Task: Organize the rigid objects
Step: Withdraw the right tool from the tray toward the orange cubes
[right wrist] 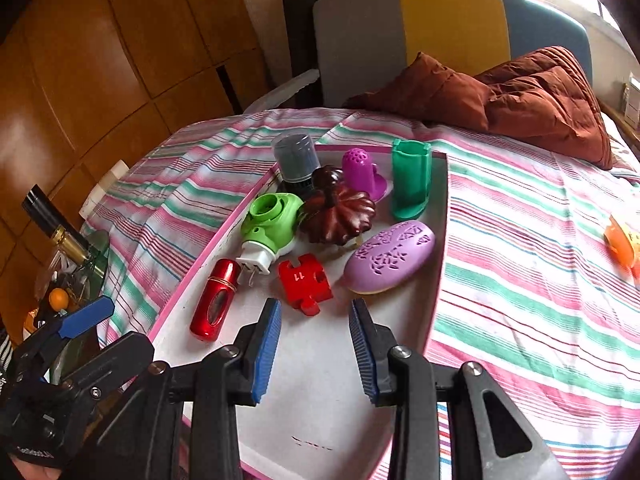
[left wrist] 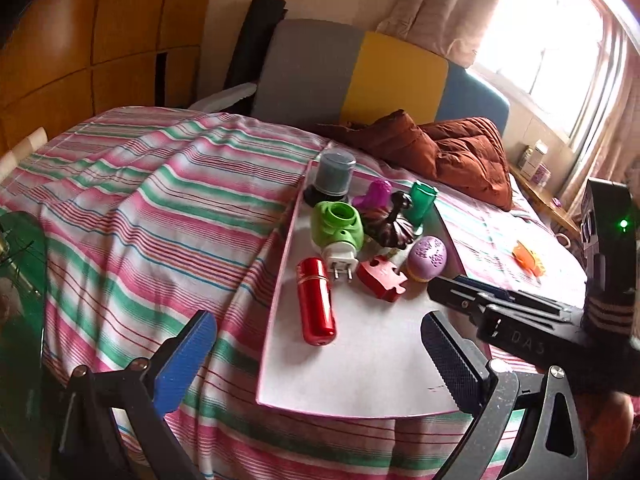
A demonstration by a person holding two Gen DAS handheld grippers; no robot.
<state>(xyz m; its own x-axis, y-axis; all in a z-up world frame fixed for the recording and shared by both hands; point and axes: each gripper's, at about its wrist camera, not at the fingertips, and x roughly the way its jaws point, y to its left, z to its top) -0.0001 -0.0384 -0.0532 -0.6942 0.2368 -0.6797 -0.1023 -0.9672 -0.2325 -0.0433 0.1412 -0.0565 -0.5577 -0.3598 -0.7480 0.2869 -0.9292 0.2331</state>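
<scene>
I found my right gripper part open and empty over the tray's near end, left gripper wide, empty; red block lay just beyond.

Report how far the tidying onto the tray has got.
Done: eight items, including the red cylinder and purple oval case, sit on the tray. In hand: nothing; right gripper and left gripper are empty. Left: the orange piece on the bedspread.
</scene>
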